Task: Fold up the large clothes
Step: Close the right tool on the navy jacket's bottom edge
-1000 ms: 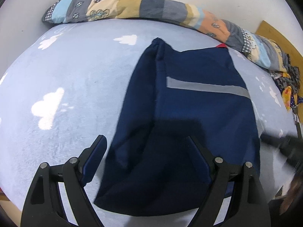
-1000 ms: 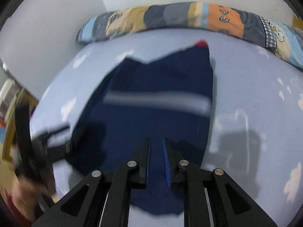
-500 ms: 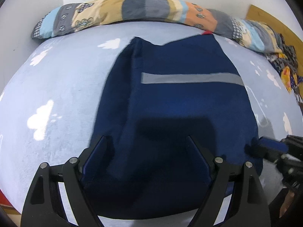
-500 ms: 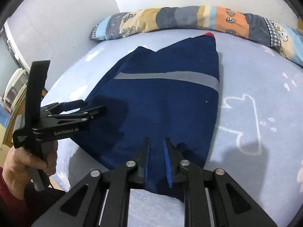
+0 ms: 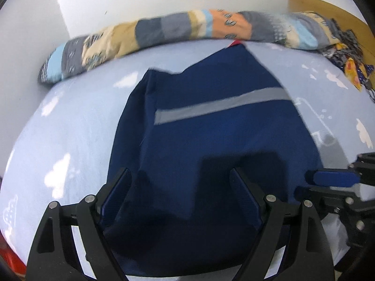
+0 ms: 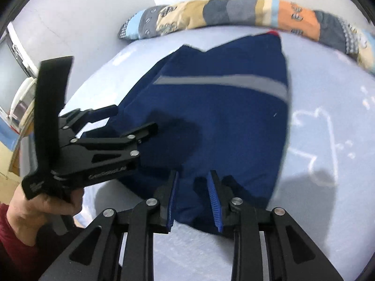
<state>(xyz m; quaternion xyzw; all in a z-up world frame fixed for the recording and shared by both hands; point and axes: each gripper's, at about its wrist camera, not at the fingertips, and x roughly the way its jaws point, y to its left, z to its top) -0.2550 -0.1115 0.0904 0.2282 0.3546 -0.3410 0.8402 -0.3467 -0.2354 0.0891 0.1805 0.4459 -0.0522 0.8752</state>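
Note:
A navy garment (image 5: 211, 140) with a grey stripe (image 5: 222, 105) lies folded flat on the light blue cloud-print bed (image 5: 70, 128), a red tip at its far end. My left gripper (image 5: 180, 187) hangs open and wide over the garment's near left part, with nothing pressed between its pads. My right gripper (image 6: 193, 196) hovers over the near hem of the garment (image 6: 222, 128); its jaws are opening, and fabric shows beneath the gap but is not pinched. In the right wrist view a hand (image 6: 42, 203) holds the left gripper (image 6: 136, 119) over the garment's left edge. The right gripper (image 5: 328, 180) shows at the garment's right edge.
A long patchwork bolster (image 5: 175, 28) runs along the white wall at the back. A heap of patterned cloth (image 5: 351, 65) and a wooden board (image 5: 316, 7) sit at the far right. The bed's near edge lies just below both grippers. White furniture (image 6: 21, 98) stands left of the bed.
The left gripper has slid rightward from the bedsheet over the garment's near part and rolled somewhat. The right gripper's jaws have widened from nearly shut. The garment lies still.

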